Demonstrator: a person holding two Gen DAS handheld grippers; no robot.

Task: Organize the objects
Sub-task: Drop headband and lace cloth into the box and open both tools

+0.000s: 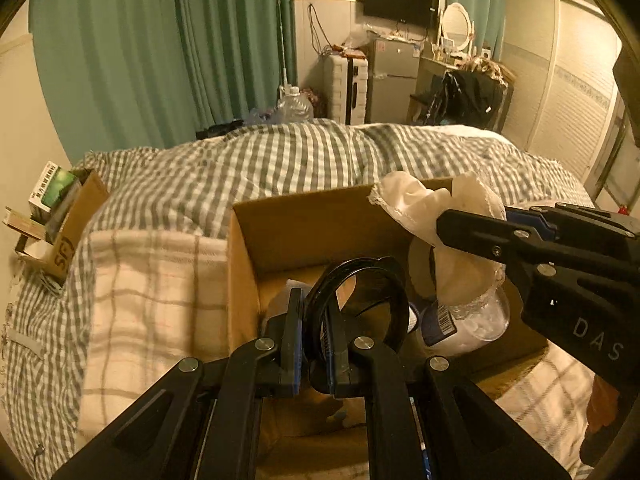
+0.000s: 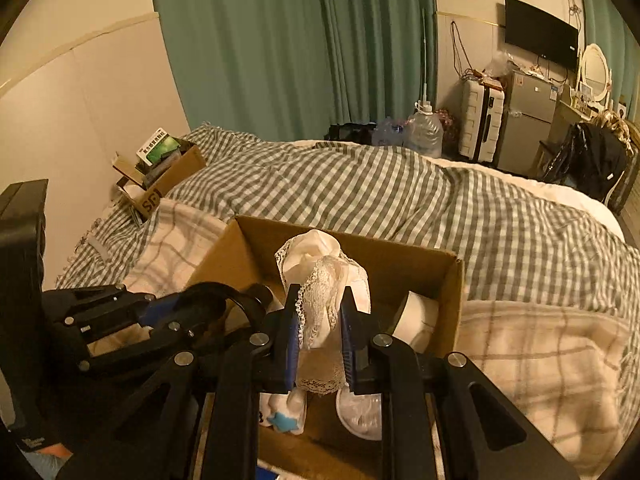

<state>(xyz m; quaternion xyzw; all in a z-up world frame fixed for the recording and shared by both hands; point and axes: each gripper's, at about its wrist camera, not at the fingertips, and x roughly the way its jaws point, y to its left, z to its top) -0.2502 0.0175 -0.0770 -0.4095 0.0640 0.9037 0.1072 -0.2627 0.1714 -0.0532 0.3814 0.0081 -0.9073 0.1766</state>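
Observation:
An open cardboard box (image 1: 304,224) sits on the bed; it also shows in the right wrist view (image 2: 404,256). My left gripper (image 1: 314,344) is shut on black sunglasses (image 1: 360,296) and holds them over the box's near left part. My right gripper (image 2: 320,340) is shut on a white lace-edged cloth (image 2: 320,276) and holds it above the box; it comes in from the right in the left wrist view (image 1: 460,228), with the cloth (image 1: 424,204) hanging from it. Inside the box lie a clear plastic container (image 1: 472,320), a white tape roll (image 2: 416,316) and a small white item with a blue star (image 2: 284,416).
The box rests on a cream plaid blanket (image 1: 152,296) over a grey checked duvet (image 2: 400,196). A smaller cardboard box with books (image 2: 160,172) stands by the wall at the left. A water jug (image 2: 424,128), suitcase, fridge and green curtains lie beyond the bed.

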